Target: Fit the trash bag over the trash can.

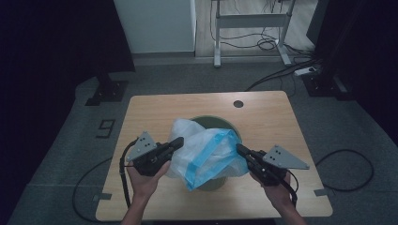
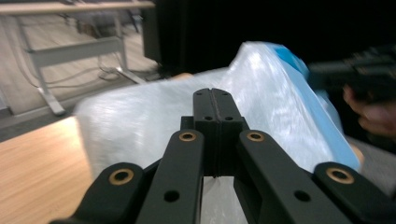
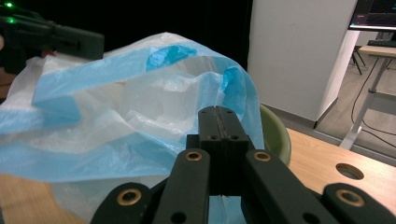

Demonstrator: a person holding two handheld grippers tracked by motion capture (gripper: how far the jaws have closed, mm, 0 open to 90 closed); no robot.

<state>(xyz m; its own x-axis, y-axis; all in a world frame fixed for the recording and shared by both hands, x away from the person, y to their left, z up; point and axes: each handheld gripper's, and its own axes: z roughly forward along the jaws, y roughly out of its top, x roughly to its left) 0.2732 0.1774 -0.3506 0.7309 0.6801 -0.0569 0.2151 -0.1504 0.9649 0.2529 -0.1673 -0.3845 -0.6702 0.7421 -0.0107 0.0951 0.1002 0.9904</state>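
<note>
A translucent white plastic bag with a blue band hangs stretched over a green round bin in the middle of the wooden table. My left gripper is shut on the bag's left edge. In the left gripper view its jaws meet with the white film pinched between them. My right gripper is shut on the bag's blue right edge. In the right gripper view its jaws are pressed together on the bag, with the bin's rim just behind.
A round cable hole sits near the table's far edge. Behind the table stand a white desk frame and a dark stand base. Cables lie on the grey floor to the right.
</note>
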